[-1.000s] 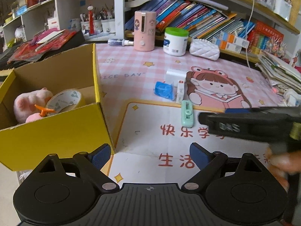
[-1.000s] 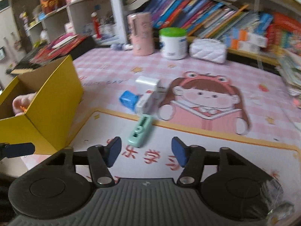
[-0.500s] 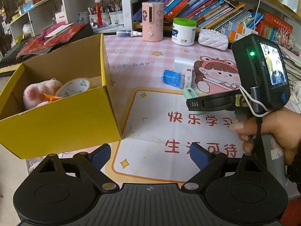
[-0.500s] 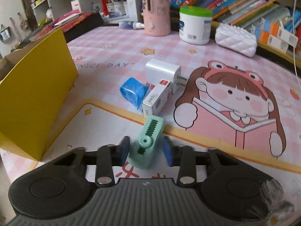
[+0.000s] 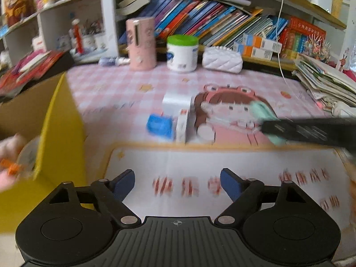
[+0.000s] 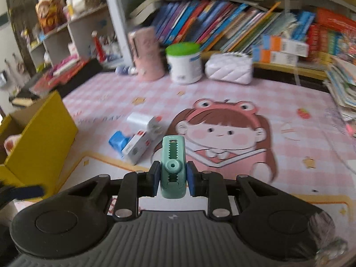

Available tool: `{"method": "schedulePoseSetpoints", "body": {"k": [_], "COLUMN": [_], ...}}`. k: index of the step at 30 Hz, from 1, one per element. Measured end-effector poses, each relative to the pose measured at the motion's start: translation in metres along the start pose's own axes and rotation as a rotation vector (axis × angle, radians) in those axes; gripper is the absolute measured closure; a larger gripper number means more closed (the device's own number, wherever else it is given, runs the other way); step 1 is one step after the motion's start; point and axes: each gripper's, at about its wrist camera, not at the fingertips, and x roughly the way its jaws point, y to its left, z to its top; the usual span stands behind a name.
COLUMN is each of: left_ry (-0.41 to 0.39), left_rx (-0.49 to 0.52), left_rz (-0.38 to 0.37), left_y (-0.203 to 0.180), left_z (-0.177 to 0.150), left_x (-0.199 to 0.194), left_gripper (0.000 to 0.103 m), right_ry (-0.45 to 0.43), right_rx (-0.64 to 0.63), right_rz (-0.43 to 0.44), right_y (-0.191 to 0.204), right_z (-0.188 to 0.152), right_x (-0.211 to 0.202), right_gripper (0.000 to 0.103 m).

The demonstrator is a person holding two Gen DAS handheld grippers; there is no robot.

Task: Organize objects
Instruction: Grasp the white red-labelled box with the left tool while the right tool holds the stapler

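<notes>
Left wrist view: low over pink mat (image 5: 222, 84), angled down, facing bookshelf (image 5: 200, 20); right wrist view: same heading, close; both share yellow box (image 6: 42, 133), white charger (image 5: 176, 102), green-lidded jar (image 6: 183, 62).

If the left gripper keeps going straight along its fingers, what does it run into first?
Probably the bare printed desk mat: the left gripper, its jaws closing on nothing, points down at it. Beyond lie the small white carton and crumpled blue wrapper, though blur makes depth uncertain.
</notes>
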Motion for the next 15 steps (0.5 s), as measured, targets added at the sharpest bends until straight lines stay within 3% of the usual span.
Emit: {"method": "schedulePoseSetpoints", "body": {"k": [4, 11, 13, 15], "left_ry": [-0.039, -0.012, 0.001, 0.008], "left_rx": [0.051, 0.081, 0.072, 0.081], "left_rz": [0.021, 0.047, 0.031, 0.016], "left_y": [-0.012, -0.023, -0.022, -0.023], "left_z": [0.023, 0.047, 0.049, 0.049], "left_x": [0.039, 0.098, 0.105, 0.110], "left_gripper": [0.050, 0.066, 0.078, 0.080], "right_ry": [-0.016, 0.005, 0.012, 0.020], "right_rx": [0.007, 0.002, 0.011, 0.017], "right_rz": [-0.022, -0.031, -0.038, -0.046], "right_y": [-0.013, -0.023, -0.027, -0.029], "right_z": [-0.006, -0.022, -0.024, -0.025], "right_x": [-0.025, -0.042, -0.044, -0.043], "right_gripper": [0.079, 0.080, 0.080, 0.080]}}
